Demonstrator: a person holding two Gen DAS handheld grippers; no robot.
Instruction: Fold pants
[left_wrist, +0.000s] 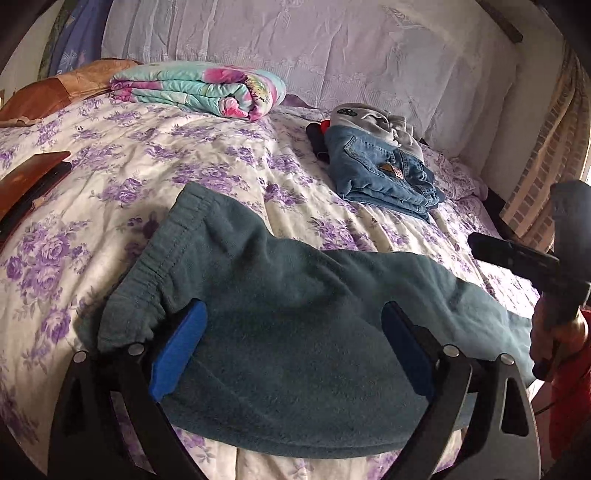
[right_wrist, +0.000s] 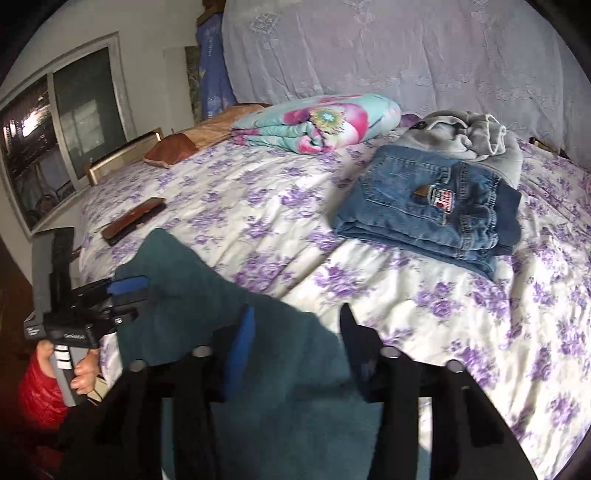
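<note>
Teal fleece pants (left_wrist: 280, 280) lie flat on the purple-flowered bedsheet (left_wrist: 122, 177), waistband toward the upper left. My left gripper (left_wrist: 293, 314) stands wide open astride the pants, one blue pad (left_wrist: 181, 350) on each side of the cloth, neither pressing on it. In the right wrist view the pants (right_wrist: 207, 295) run under my right gripper (right_wrist: 295, 321). Its jaws stand narrower, with a gap showing and the pants' edge lying between them; this view is blurred. The left gripper (right_wrist: 122, 291) appears at the left, held by a hand (right_wrist: 83, 369) in a red sleeve.
Folded blue jeans (right_wrist: 428, 210) lie on a grey garment (right_wrist: 469, 136) at the back right. A folded floral quilt (right_wrist: 317, 122) and a brown pillow (right_wrist: 173, 149) sit near the headboard. A brown wallet-like case (right_wrist: 133, 219) lies at the left. The bed's edge is near me.
</note>
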